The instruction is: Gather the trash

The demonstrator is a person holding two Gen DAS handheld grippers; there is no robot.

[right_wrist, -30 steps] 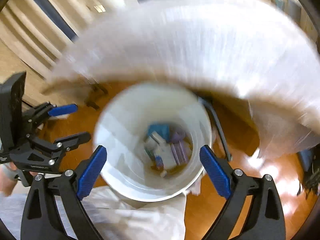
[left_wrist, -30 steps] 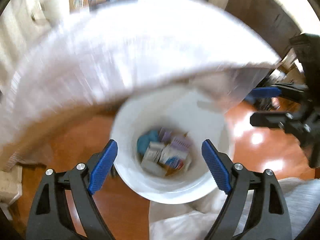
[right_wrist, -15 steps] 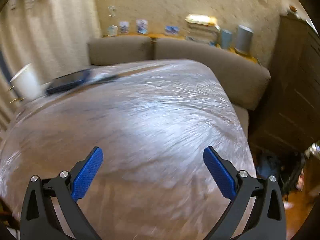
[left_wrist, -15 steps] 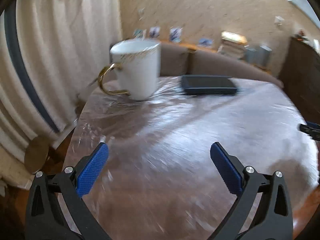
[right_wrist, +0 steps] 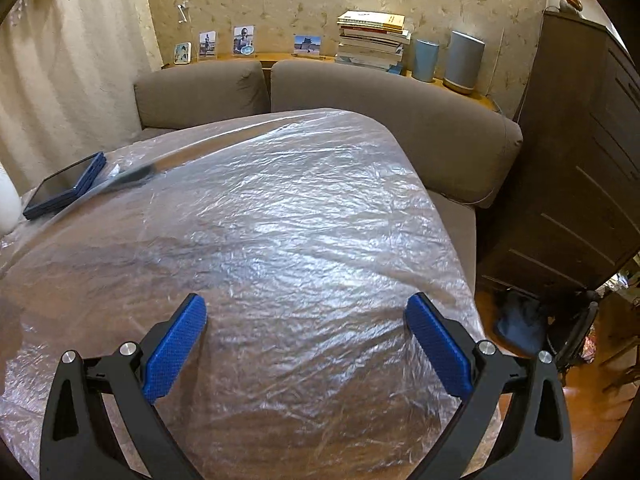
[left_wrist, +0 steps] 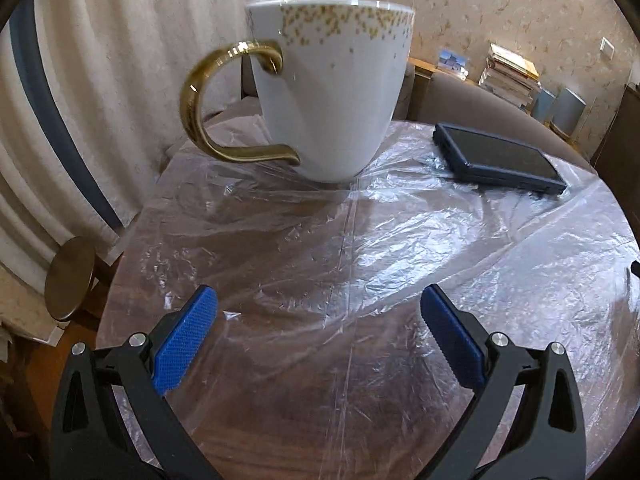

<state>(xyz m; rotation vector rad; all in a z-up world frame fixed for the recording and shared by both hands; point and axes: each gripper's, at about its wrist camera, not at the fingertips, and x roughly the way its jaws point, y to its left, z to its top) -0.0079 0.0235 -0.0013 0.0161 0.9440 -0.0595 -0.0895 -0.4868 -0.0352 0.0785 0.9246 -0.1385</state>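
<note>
A: Blue pads on the left gripper point(left_wrist: 318, 340) are sitting wide apart, nothing between them, hovering over the plastic sheet point(left_wrist: 360, 260) covering the wooden table point(left_wrist: 280, 440).

B: Right gripper point(right_wrist: 306, 344)?

A: Same. Jaws are spread wide, gripping nothing, hanging over crinkled plastic sheet point(right_wrist: 280, 220) near the table's right edge.

B: Trash anywhere?

A: None showing in either view. Nothing loose is lying on the plastic near the grippers.

B: Further out, left view?

A: White mug point(left_wrist: 328, 84) with gold handle and gold speckles at the rim is standing upright on the sheet, straight ahead. Dark blue tablet point(left_wrist: 496, 158) is lying flat to its right, apart from the mug.

B: Right view?

A: Tablet point(right_wrist: 64, 188) is sitting at the far left of the table. Brown sofa point(right_wrist: 360, 96) is wrapping behind the table. Stack of books point(right_wrist: 372, 46) and photo frames point(right_wrist: 242, 42) are resting on the ledge behind it. Dark cabinet point(right_wrist: 580, 160) is standing at right.
</note>
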